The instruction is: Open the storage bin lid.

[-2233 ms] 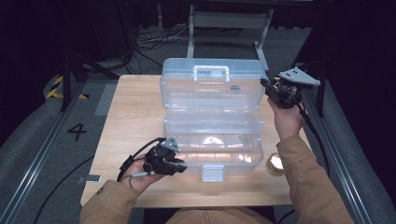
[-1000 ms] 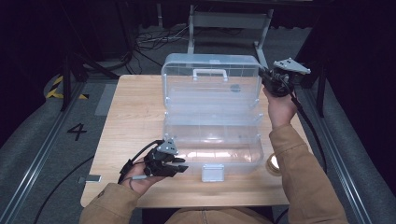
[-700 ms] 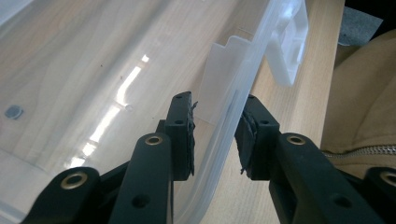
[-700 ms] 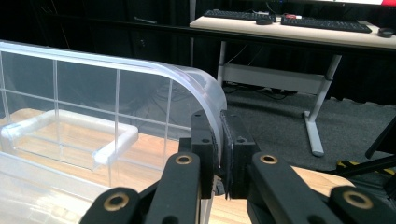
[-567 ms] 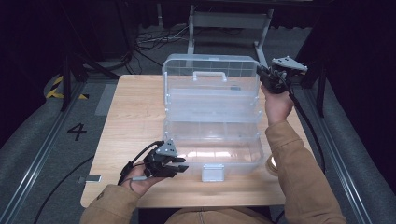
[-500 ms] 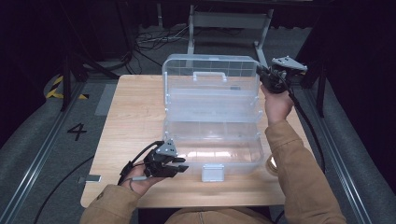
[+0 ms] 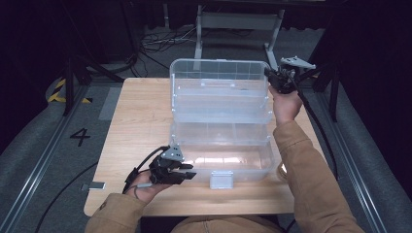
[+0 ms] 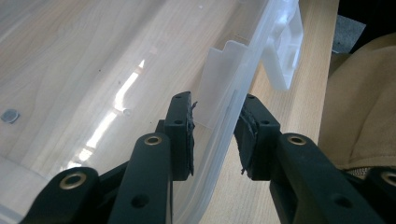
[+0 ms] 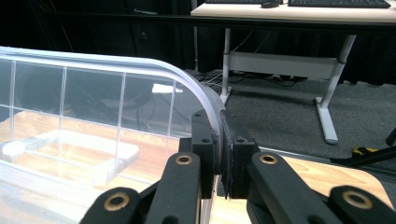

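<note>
The wooden tabletop [image 7: 141,121] serves as landmark. Beyond its far edge stands a grey metal desk frame [image 7: 238,22] with tangled cables [image 7: 158,43] on the floor. Left of it, the grey floor bears a painted "4" [image 7: 80,137] and yellow-black tape [image 7: 60,91].
</note>
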A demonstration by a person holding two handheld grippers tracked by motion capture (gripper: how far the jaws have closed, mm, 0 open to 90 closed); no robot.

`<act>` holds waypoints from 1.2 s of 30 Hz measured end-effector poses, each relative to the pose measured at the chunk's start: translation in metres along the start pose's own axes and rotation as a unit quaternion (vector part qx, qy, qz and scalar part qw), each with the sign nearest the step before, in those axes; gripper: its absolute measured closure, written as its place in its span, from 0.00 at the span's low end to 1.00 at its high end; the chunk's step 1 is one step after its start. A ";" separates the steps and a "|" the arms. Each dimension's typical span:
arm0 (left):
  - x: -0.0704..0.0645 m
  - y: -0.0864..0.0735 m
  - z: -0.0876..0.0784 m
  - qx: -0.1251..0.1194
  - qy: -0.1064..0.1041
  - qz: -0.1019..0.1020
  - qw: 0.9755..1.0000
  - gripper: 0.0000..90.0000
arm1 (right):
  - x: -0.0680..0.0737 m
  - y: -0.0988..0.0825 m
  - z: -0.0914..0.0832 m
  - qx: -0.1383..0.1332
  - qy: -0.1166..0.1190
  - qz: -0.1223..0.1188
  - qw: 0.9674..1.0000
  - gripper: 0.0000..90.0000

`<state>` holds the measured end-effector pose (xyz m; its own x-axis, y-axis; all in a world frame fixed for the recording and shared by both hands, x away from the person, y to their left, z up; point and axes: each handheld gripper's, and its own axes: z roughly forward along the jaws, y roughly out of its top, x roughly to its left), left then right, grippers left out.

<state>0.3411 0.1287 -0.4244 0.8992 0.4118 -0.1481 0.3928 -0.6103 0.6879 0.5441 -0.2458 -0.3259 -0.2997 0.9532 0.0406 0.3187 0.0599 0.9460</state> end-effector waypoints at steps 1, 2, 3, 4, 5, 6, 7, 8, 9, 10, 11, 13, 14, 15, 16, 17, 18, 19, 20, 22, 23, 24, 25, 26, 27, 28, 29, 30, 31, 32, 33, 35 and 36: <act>0.000 0.000 0.000 0.000 0.000 0.000 1.000 0.76 | 0.000 0.000 0.001 0.001 0.001 0.001 1.000 0.95; 0.000 0.000 0.000 0.000 0.001 0.000 1.000 0.76 | -0.001 0.000 0.003 0.002 0.001 0.002 1.000 0.95; 0.000 0.000 0.000 -0.001 0.001 0.000 1.000 0.76 | -0.001 -0.001 0.004 0.002 0.001 0.002 1.000 0.95; 0.000 0.000 0.000 -0.001 0.001 0.000 1.000 0.76 | -0.001 -0.001 0.005 0.004 0.002 0.002 1.000 0.95; 0.000 0.000 0.000 -0.001 0.001 0.000 1.000 0.76 | -0.002 -0.001 0.006 0.005 0.003 0.003 1.000 0.95; 0.000 0.000 0.000 -0.001 0.001 0.000 1.000 0.76 | -0.002 -0.001 0.007 0.005 0.001 0.003 1.000 0.95; 0.000 0.000 0.000 -0.001 0.000 0.000 1.000 0.76 | -0.003 -0.002 0.008 0.006 0.003 0.004 1.000 0.95; 0.000 0.000 0.000 -0.001 0.000 0.000 1.000 0.76 | -0.003 -0.002 0.008 0.006 0.003 0.004 1.000 0.95; 0.000 0.000 0.000 -0.001 0.000 0.000 1.000 0.76 | -0.004 -0.002 0.011 0.009 0.004 0.005 1.000 0.95; 0.000 0.000 0.000 -0.001 0.000 0.002 1.000 0.76 | -0.004 -0.002 0.012 0.010 0.004 0.006 1.000 0.95; 0.000 0.000 0.000 -0.001 -0.001 0.002 1.000 0.76 | -0.004 -0.002 0.013 0.011 0.005 0.007 1.000 0.95; 0.001 0.000 0.000 0.000 -0.001 0.002 1.000 0.76 | -0.005 -0.003 0.014 0.012 0.005 0.008 1.000 0.95; 0.001 0.000 0.000 0.000 -0.001 0.002 1.000 0.76 | -0.005 -0.003 0.015 0.013 0.005 0.008 1.000 0.95; 0.001 0.000 0.000 0.000 -0.002 0.002 1.000 0.76 | -0.006 -0.003 0.016 0.015 0.006 0.008 1.000 0.95; 0.001 0.000 0.000 0.000 -0.002 0.002 1.000 0.76 | -0.006 -0.003 0.017 0.015 0.006 0.009 1.000 0.95; 0.001 0.000 0.000 0.000 -0.002 0.002 1.000 0.76 | -0.006 -0.003 0.017 0.015 0.006 0.009 1.000 0.95; 0.001 0.000 0.000 0.001 -0.002 0.002 1.000 0.76 | -0.007 -0.004 0.018 0.016 0.006 0.010 1.000 0.95; 0.001 0.000 0.000 0.001 -0.003 0.002 1.000 0.76 | -0.007 -0.004 0.019 0.017 0.007 0.010 1.000 0.95; 0.001 0.000 0.000 0.001 -0.002 0.002 1.000 0.76 | -0.008 -0.004 0.020 0.018 0.007 0.011 1.000 0.95; 0.001 0.000 0.000 0.000 -0.003 0.002 1.000 0.76 | -0.008 -0.004 0.022 0.020 0.009 0.012 1.000 0.95; 0.001 0.000 0.000 0.000 -0.003 0.002 1.000 0.76 | -0.009 -0.005 0.022 0.021 0.009 0.012 1.000 0.95; 0.001 0.000 0.000 0.000 -0.003 0.003 1.000 0.76 | -0.009 -0.005 0.023 0.021 0.010 0.012 1.000 0.95; 0.001 0.000 0.000 0.000 -0.003 0.003 1.000 0.76 | -0.009 -0.005 0.024 0.023 0.011 0.011 1.000 0.95; 0.001 0.000 0.000 0.000 -0.003 0.003 1.000 0.76 | -0.010 -0.005 0.026 0.025 0.011 0.013 1.000 0.95; 0.001 0.000 0.000 0.000 -0.003 0.003 1.000 0.76 | -0.011 -0.005 0.027 0.027 0.012 0.013 0.999 0.95; 0.001 0.000 0.000 0.000 -0.003 0.003 1.000 0.76 | -0.011 -0.006 0.028 0.029 0.012 0.015 0.999 0.95; 0.001 0.000 0.000 0.000 -0.003 0.002 1.000 0.76 | -0.011 -0.006 0.028 0.030 0.012 0.014 0.999 0.95; 0.001 0.000 0.000 0.000 -0.003 0.002 1.000 0.76 | -0.012 -0.006 0.029 0.030 0.013 0.014 0.999 0.95; 0.001 0.000 0.000 0.000 -0.003 0.003 1.000 0.76 | -0.012 -0.006 0.029 0.030 0.013 0.014 0.999 0.95; 0.001 0.000 0.000 0.000 -0.003 0.003 1.000 0.76 | -0.012 -0.007 0.031 0.031 0.013 0.014 0.999 0.95; 0.001 0.000 0.000 0.000 -0.003 0.003 1.000 0.76 | -0.012 -0.007 0.032 0.032 0.012 0.015 0.999 0.95; 0.001 0.000 0.000 0.000 -0.003 0.004 1.000 0.76 | -0.013 -0.008 0.034 0.033 0.013 0.015 0.999 0.95; 0.001 0.000 0.000 0.000 -0.003 0.004 1.000 0.76 | -0.013 -0.008 0.034 0.035 0.013 0.016 0.999 0.95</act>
<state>0.3421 0.1290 -0.4242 0.9036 0.4024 -0.1472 0.3856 -0.6137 0.6890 0.5762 -0.2482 -0.3453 -0.3120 0.9467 0.0800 0.3895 0.0507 0.9196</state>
